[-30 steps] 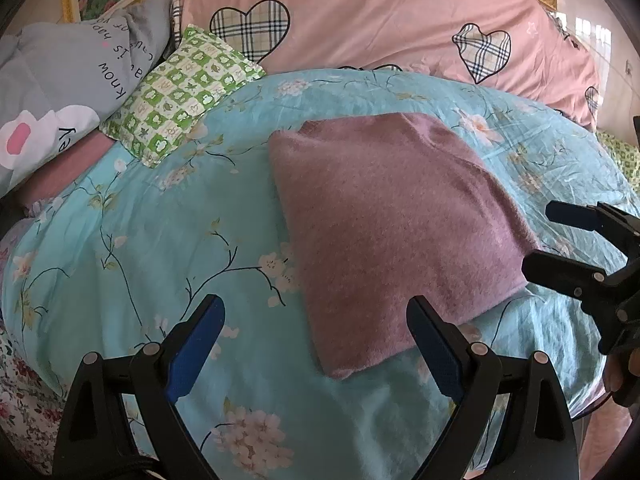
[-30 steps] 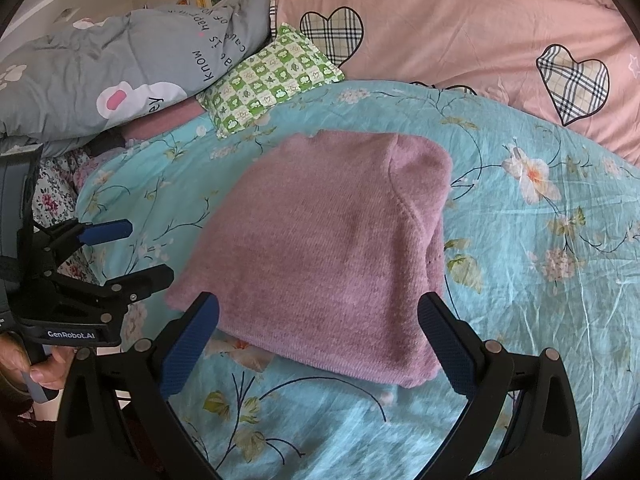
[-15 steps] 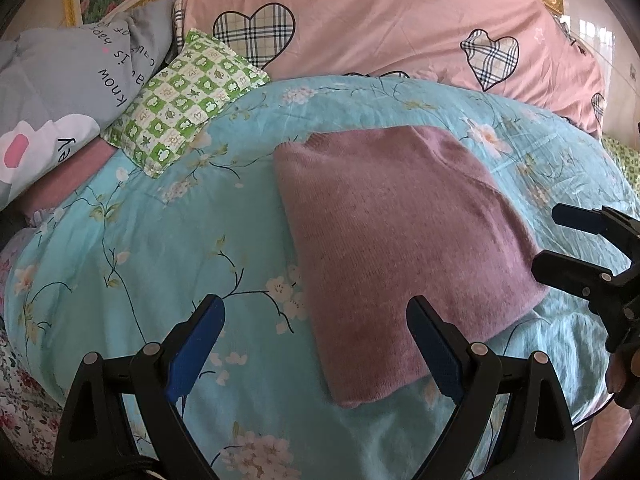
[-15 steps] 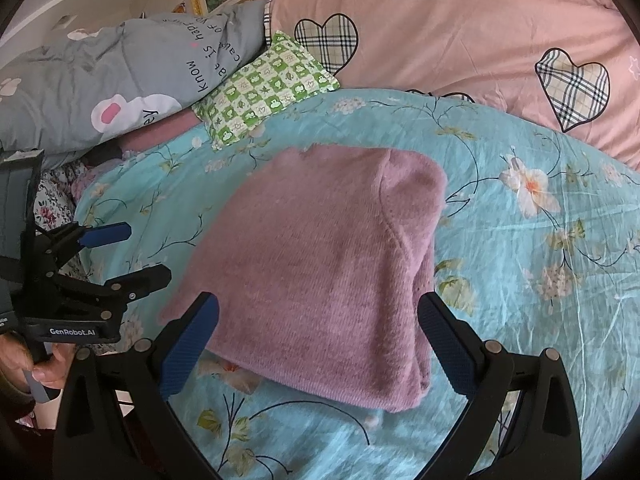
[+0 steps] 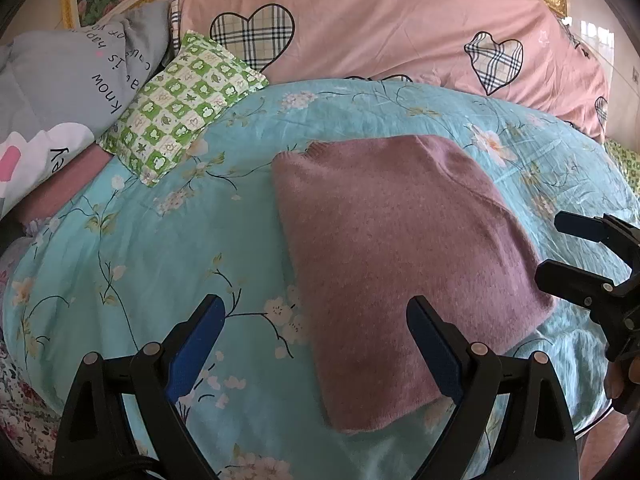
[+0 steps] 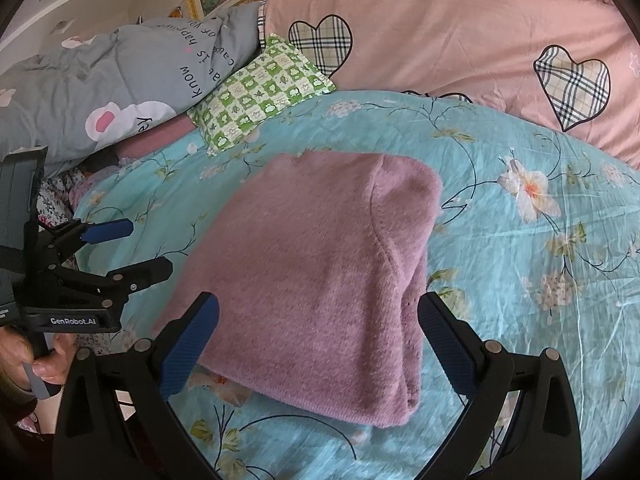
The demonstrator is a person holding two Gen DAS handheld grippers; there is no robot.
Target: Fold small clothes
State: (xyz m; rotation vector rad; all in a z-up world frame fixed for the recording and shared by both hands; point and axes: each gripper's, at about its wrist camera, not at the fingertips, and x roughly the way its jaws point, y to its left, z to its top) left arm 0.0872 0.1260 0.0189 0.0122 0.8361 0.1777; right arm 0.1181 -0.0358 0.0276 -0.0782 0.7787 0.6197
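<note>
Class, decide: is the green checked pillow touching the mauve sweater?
Apart. The left wrist view shows blue floral sheet between pillow and sweater.

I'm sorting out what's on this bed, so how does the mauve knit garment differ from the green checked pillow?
The mauve knit garment is one plain colour and fuzzy; the green checked pillow is smooth fabric printed in green and white squares. The garment lies folded flat in the middle of the blue floral bedspread, near both grippers; the pillow sits at the far edge, tucked against the grey quilt. Both are soft, roughly rectangular and untouched.
</note>
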